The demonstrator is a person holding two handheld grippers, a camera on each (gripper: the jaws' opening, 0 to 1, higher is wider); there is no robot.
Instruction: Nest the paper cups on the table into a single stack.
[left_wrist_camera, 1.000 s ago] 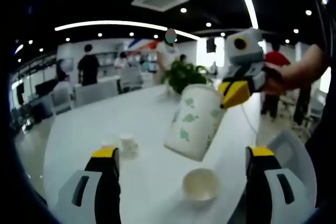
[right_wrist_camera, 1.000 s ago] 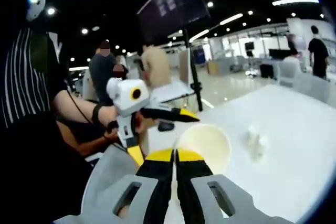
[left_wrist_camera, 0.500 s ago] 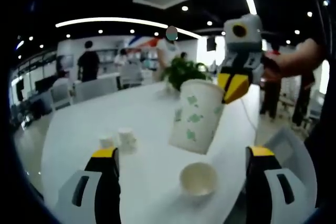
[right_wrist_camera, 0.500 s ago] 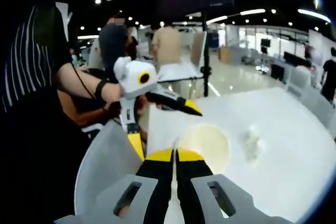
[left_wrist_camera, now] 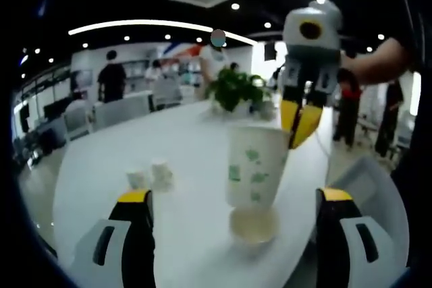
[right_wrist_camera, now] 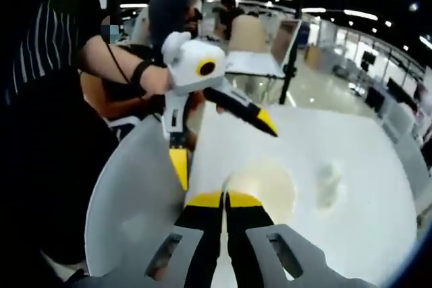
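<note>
A paper cup with green leaf print (left_wrist_camera: 253, 166) hangs upright, and my right gripper (left_wrist_camera: 297, 123) is shut on its rim. Its base is right over the mouth of a plain white cup (left_wrist_camera: 254, 226) standing on the white table (left_wrist_camera: 189, 133); I cannot tell whether they touch. In the right gripper view my right gripper (right_wrist_camera: 226, 200) pinches the rim, with the cup's pale inside (right_wrist_camera: 266, 187) beyond it. My left gripper (left_wrist_camera: 234, 197) is open, its jaws either side of the two cups; it also appears as left gripper (right_wrist_camera: 223, 145). Two small cups (left_wrist_camera: 150, 175) stand to the left.
A potted plant (left_wrist_camera: 236, 89) stands at the table's far end. A white chair (left_wrist_camera: 371, 187) is by the near right edge, seen too as the chair (right_wrist_camera: 128, 200). The small cups (right_wrist_camera: 327, 180) are blurred. Several people stand or sit in the background.
My right gripper has swung the printed cup from tilted to upright and lowered it over the cup on the table. My left gripper stays open.
</note>
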